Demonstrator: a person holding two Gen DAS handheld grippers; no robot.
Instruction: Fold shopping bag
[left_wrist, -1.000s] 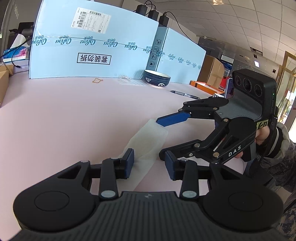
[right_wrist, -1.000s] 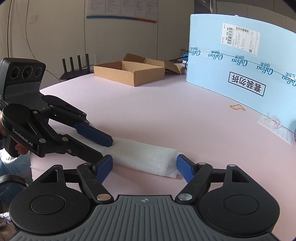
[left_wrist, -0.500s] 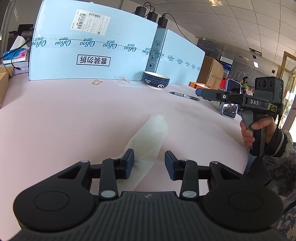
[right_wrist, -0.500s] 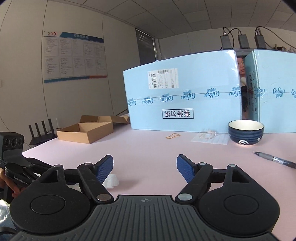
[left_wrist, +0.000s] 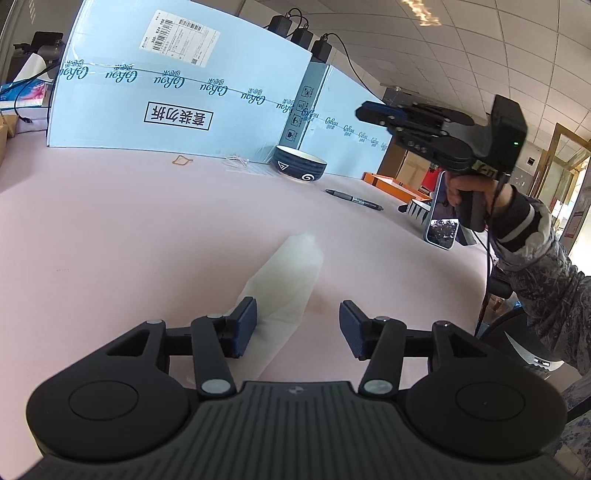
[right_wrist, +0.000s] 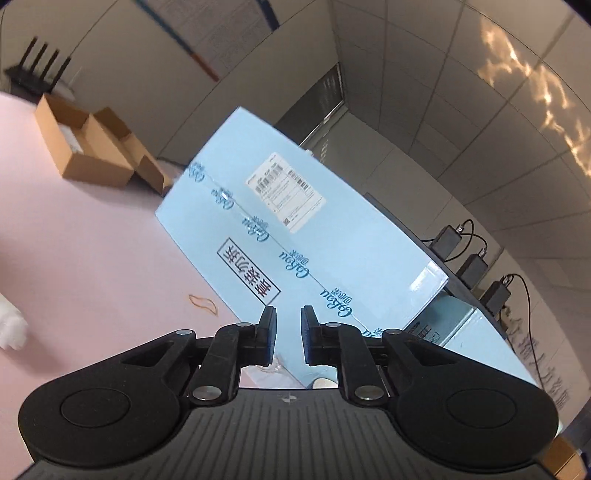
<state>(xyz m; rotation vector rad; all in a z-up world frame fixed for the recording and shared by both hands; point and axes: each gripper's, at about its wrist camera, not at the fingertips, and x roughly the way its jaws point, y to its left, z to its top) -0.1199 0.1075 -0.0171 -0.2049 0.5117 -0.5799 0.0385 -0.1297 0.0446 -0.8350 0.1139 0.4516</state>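
Looking along my left gripper (left_wrist: 297, 325): jaws opening, the folded bag (left_wrist: 286, 275) flat on the table (left_wrist: 110, 236), one end between them, long axis running away toward the bowl (left_wrist: 299, 168). Right view: my right gripper (right_wrist: 288, 339) closing, nothing between; open cardboard box (right_wrist: 88, 147) far left, contents unclear.

The bag (left_wrist: 286, 275) is thin, white and translucent, folded into a long narrow strip. It lies flat on the pink table (left_wrist: 129, 229), running from the near edge away toward the far right, where its rounded end sits well short of the bowl (left_wrist: 299, 168).
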